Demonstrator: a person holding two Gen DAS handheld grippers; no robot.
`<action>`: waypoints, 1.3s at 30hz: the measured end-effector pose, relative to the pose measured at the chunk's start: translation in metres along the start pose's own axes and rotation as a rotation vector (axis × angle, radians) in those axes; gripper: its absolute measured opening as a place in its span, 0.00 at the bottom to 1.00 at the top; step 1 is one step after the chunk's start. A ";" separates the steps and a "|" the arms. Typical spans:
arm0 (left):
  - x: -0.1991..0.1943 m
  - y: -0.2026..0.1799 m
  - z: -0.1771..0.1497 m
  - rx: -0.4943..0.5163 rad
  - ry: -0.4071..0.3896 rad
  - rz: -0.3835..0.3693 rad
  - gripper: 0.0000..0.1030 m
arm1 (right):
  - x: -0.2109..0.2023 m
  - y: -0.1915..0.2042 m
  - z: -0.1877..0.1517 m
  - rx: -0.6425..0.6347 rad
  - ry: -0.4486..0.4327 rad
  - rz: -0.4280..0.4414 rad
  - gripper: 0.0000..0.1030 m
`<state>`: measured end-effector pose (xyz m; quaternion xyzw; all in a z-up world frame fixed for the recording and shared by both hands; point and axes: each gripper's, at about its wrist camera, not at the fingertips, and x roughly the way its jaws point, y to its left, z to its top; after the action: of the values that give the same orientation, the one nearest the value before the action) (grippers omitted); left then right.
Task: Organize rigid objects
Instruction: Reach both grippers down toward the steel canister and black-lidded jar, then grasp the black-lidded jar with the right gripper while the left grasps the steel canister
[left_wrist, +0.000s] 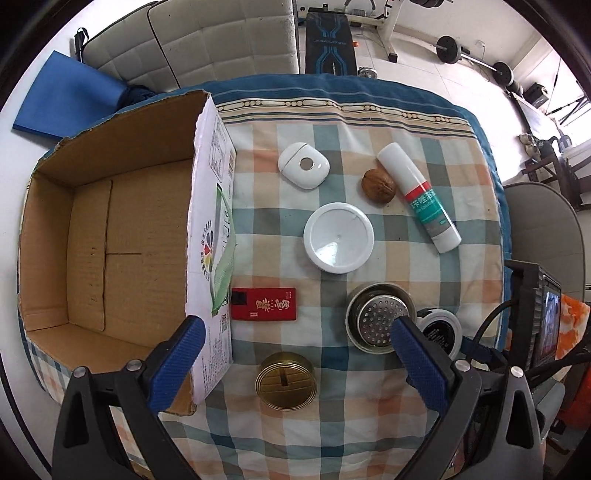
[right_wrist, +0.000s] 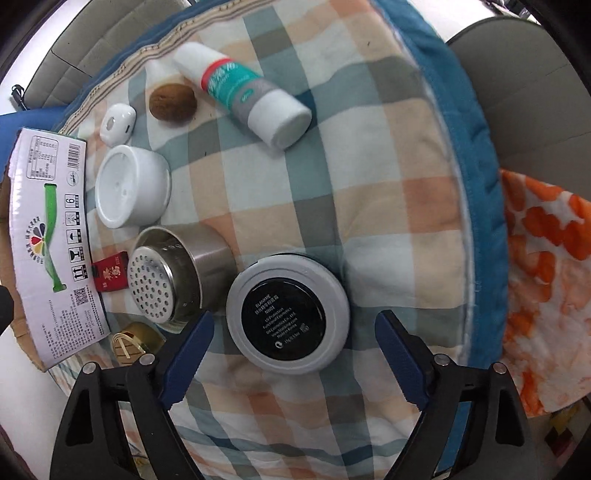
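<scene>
So far nothing is sorted: the cardboard box (left_wrist: 107, 236) at the left of the checked cloth (left_wrist: 369, 424) shows only its bare floor, and every piece lies outside it. That leaves you the white case (left_wrist: 303, 166), walnut (left_wrist: 378, 185), tube (left_wrist: 419, 192), white lid (left_wrist: 338, 238), red card (left_wrist: 264, 304), gold tin (left_wrist: 287, 380), steel strainer cup (left_wrist: 380, 317) and the round compact (right_wrist: 288, 314).

The compact looks like your first pick. It sits flat near the cloth's right edge, touching the strainer cup, with a grey rim around a black printed disc, hard and smooth.

Your right tongs (right_wrist: 291, 358) stand apart on either side of it, not touching. Your left tongs (left_wrist: 297, 363) are also apart, empty, above the gold tin.
</scene>
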<state>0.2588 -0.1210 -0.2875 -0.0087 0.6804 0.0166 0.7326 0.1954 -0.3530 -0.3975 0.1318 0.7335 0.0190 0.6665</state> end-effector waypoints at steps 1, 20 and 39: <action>0.003 -0.001 0.000 0.004 0.003 0.009 1.00 | 0.009 0.001 0.000 -0.004 0.010 0.010 0.85; 0.095 -0.056 0.014 0.005 0.205 -0.187 0.96 | 0.010 -0.068 -0.015 -0.021 -0.002 -0.028 0.76; 0.128 -0.072 0.032 0.072 0.202 -0.106 0.67 | 0.034 -0.072 -0.008 0.064 0.027 -0.078 0.75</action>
<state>0.3027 -0.1904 -0.4134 -0.0200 0.7494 -0.0474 0.6601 0.1725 -0.4143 -0.4441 0.1240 0.7474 -0.0287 0.6521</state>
